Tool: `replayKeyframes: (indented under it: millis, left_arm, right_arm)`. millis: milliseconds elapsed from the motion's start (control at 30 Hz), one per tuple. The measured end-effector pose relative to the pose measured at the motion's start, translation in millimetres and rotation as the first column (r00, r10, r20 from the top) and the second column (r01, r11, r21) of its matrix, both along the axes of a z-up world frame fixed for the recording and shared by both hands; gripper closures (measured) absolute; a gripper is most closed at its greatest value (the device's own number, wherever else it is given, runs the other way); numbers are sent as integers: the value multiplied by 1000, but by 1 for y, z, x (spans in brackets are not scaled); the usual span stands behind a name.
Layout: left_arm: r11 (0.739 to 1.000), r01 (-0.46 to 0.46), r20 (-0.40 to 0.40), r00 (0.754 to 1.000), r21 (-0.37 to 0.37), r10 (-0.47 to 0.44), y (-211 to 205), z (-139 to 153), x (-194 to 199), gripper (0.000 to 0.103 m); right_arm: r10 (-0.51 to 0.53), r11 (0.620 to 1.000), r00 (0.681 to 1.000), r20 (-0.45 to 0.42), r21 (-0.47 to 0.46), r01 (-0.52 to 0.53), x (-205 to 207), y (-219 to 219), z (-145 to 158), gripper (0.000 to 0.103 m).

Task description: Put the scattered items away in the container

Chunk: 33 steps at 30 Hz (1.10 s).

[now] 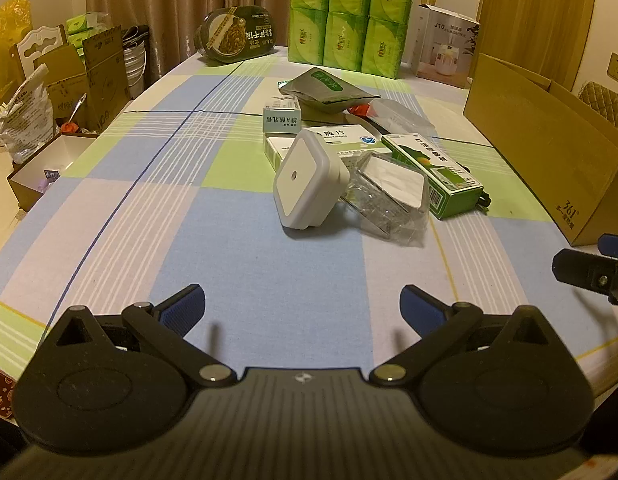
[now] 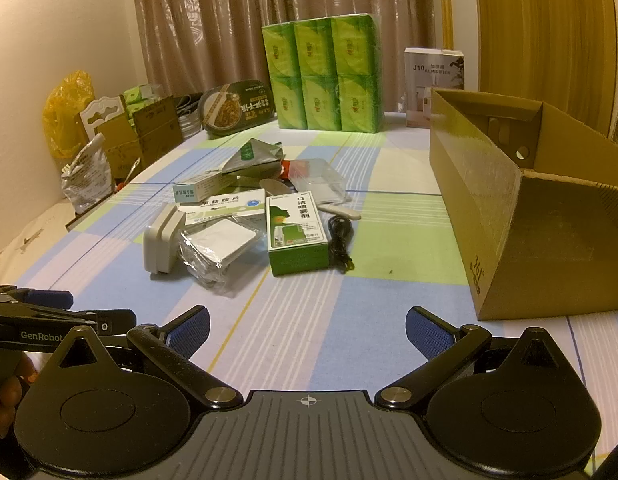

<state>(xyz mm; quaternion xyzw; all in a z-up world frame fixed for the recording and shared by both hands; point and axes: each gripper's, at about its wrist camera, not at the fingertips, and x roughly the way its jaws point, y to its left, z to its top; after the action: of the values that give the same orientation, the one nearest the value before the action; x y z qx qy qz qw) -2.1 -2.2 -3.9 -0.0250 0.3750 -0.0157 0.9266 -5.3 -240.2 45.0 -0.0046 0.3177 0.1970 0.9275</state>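
Observation:
A pile of small items lies mid-table: a white square night light (image 1: 309, 178) (image 2: 161, 236), a clear plastic package (image 1: 389, 196) (image 2: 217, 248), a green spray box (image 1: 433, 168) (image 2: 295, 232), a white tablet box (image 1: 345, 140) (image 2: 225, 204), a black cable (image 2: 341, 240) and a dark green pouch (image 1: 323, 88) (image 2: 255, 154). The open brown cardboard box (image 1: 549, 148) (image 2: 521, 200) stands to their right. My left gripper (image 1: 303, 312) is open, short of the night light. My right gripper (image 2: 307, 330) is open over bare cloth, nothing between its fingers.
Green tissue packs (image 1: 349, 16) (image 2: 323, 76), a noodle bowl (image 1: 235, 34) (image 2: 237, 108) and a humidifier box (image 1: 445, 44) (image 2: 433, 80) line the far edge. Boxes and bags (image 1: 69, 80) crowd the floor left of the checked tablecloth (image 1: 237, 240). A hand (image 2: 5, 400) holds the left gripper.

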Motion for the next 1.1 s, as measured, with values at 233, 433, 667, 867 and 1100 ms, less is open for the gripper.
replayKeyframes:
  millis: [233,433,667,867,1100]
  left_arm:
    - [1000,-6,-1,1000,-1,6,0,0,0,1]
    - [1000,-6,-3,1000,-1,6,-1,-1,0,1]
    - [1000,-5,-4,1000,-3,5,-1,-2,1,1]
    - [1000,1,-4,1000,-4,-1,-2,-3,0,1]
    - [999,30,7,1000,16,-30,-4,3,6,1]
  right_arm:
    - [1,1000,1000,-1,0,-1,0,0,0,2]
    - [1,1000,1000,-1,0,-1,1,0,0,2]
    - [2,1000,1000,-4,-3,-2,-1,1,-2,2]
    - [5,1000,1000,-8,2,-5,0,1,-3,2]
    - [-9,1000,1000,-18,22,9,7,-2,1,2]
